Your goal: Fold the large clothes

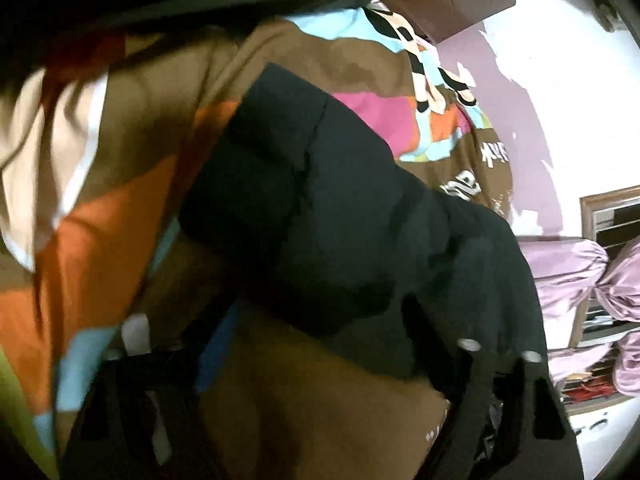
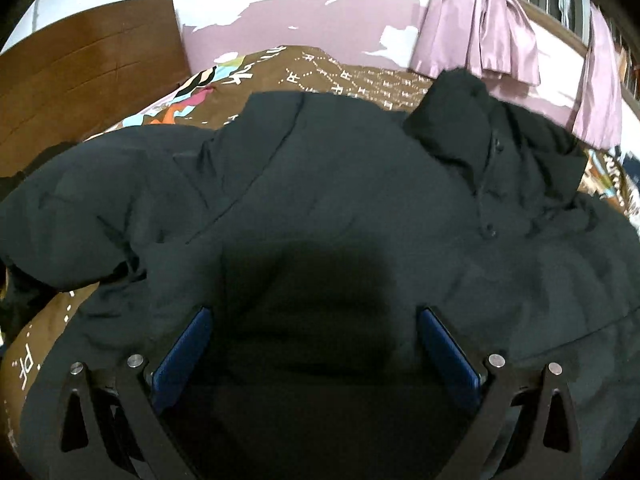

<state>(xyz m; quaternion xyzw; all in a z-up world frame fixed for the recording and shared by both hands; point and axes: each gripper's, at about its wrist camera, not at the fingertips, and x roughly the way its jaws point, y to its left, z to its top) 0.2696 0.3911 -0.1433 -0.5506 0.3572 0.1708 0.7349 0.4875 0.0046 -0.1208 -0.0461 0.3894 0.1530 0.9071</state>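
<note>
A: Right wrist view, nearest first. Right gripper (image 2: 314, 336) hangs just above the black jacket (image 2: 320, 184), blue pads (image 2: 448, 344) spread wide, nothing between them. My guess: poised over the body panel to press it flat or pick a fold line.

B: Where does the jacket sit?

A: Spread on the patterned brown bedspread (image 2: 352, 76), collar and snap placket beyond the gripper toward the purple curtain (image 2: 476, 28), one sleeve bunched out to the left of the body. Wooden headboard (image 2: 88, 64) behind that sleeve.

B: Left wrist view?

A: Blurred, tilted. Left gripper (image 1: 312, 364) is low in frame; a fold of the jacket (image 1: 320, 216) drapes over one finger (image 1: 520, 384), bedspread (image 1: 132, 148) beyond it. Opening cannot be read; cloth hides the tips. Probably gripping or lifting an edge, since fabric rises from the finger region, but unconfirmed.

B: Progress?

A: Early, I judge: the body lies roughly flat, sleeve not tucked in.
</note>
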